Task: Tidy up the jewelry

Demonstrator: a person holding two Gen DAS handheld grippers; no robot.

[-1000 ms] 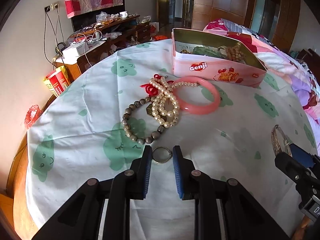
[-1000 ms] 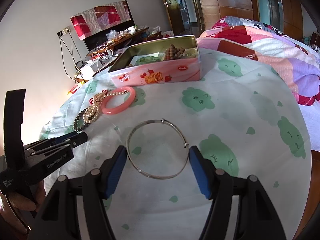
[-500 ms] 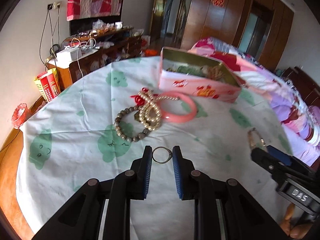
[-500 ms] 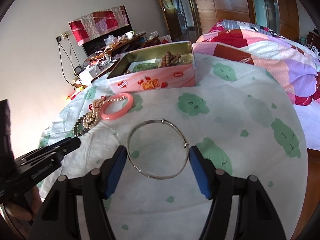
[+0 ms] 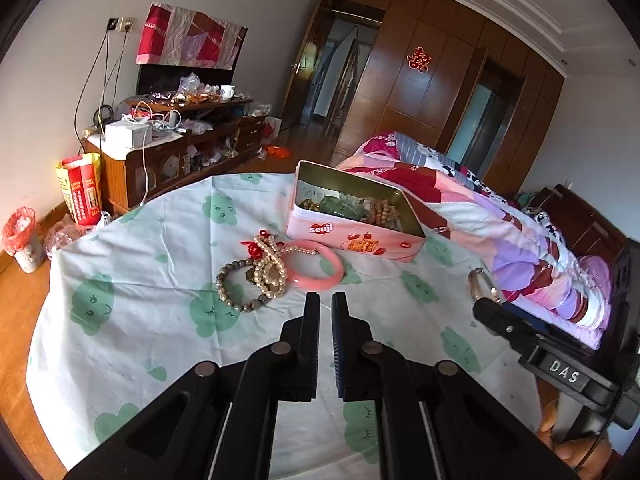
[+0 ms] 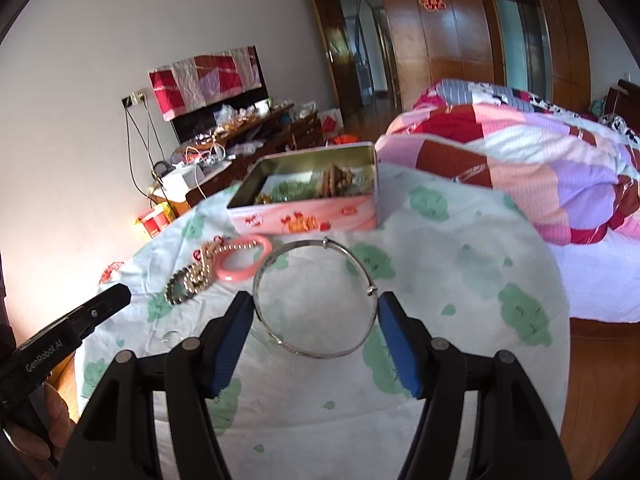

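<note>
One silver bangle [image 6: 316, 300] sits gripped between the right gripper's [image 6: 316, 312] wide jaws. The left gripper [image 5: 325, 312] has just closed, nothing visible between them. One pink bangle [image 5: 316, 270], two bead strands [image 5: 256, 276] and one tin [image 5: 352, 216] are on the tablecloth [image 5: 160, 312].

The pink tin [image 5: 352, 236] carries the red brand word "Genji" on its side wall, at about twelve o'clock from the left gripper [image 5: 325, 304]. The right gripper [image 5: 490, 312], at three o'clock, bears "DAS". In the right wrist view, the left gripper's body reads "GenRobot.AI", at eight o'clock.
</note>
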